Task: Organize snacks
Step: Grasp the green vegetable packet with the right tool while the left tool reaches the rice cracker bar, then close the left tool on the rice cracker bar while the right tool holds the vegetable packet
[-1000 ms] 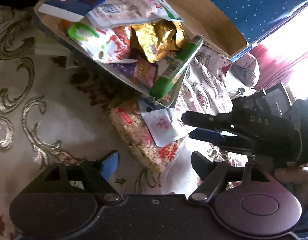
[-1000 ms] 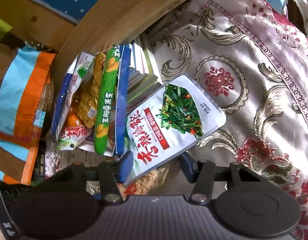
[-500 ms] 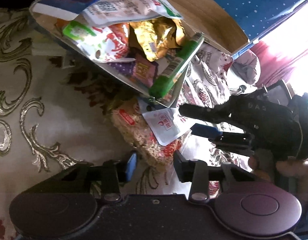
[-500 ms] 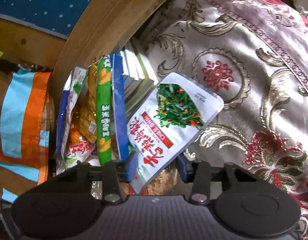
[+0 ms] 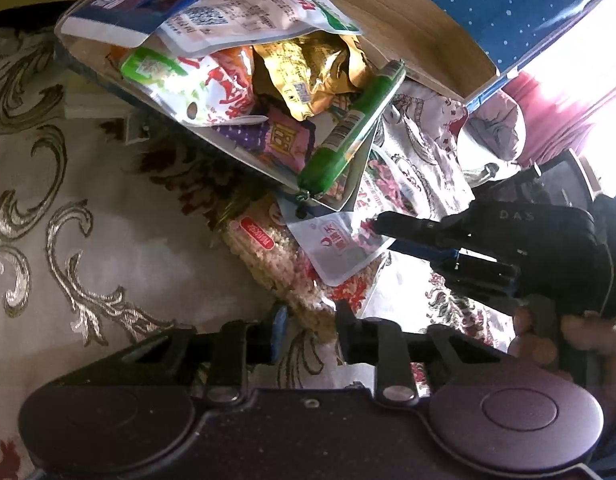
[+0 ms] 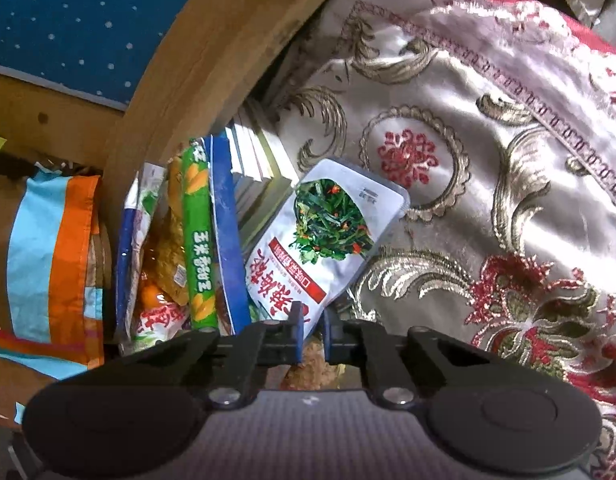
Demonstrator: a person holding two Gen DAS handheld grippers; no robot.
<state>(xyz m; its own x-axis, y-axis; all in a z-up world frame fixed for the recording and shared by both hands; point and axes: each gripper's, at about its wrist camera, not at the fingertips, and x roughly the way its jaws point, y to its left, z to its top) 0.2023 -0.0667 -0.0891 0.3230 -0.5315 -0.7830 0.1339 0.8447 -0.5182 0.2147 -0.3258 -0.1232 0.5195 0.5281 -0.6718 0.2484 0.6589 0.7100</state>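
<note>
A clear pack of puffed rice snack [image 5: 276, 264] lies on the embroidered cloth in front of a blue box [image 5: 88, 68] stuffed with snack packs and a green sausage stick [image 5: 348, 128]. My left gripper [image 5: 310, 330] is closing, and its pads press the near end of the rice pack. A white pouch with a green vegetable picture [image 6: 328, 232] leans beside the box wall [image 6: 226, 232]. My right gripper [image 6: 311, 332] is closing and pinches the pouch's lower edge. In the left wrist view the right gripper [image 5: 384, 232] grips that pouch [image 5: 336, 248] above the rice pack.
The box rests on a stack of books [image 6: 260, 184] against a curved wooden board [image 6: 212, 60] with blue dotted fabric behind. An orange and blue striped cloth [image 6: 56, 248] hangs at the left. A hand [image 5: 580, 332] holds the right gripper. Embroidered cloth [image 6: 488, 200] covers the surface.
Both grippers' jaws have narrowed: the left onto the rice pack's end, the right onto the pouch's lower edge. The right wrist view has rolled, and the pouch looks steeper.
</note>
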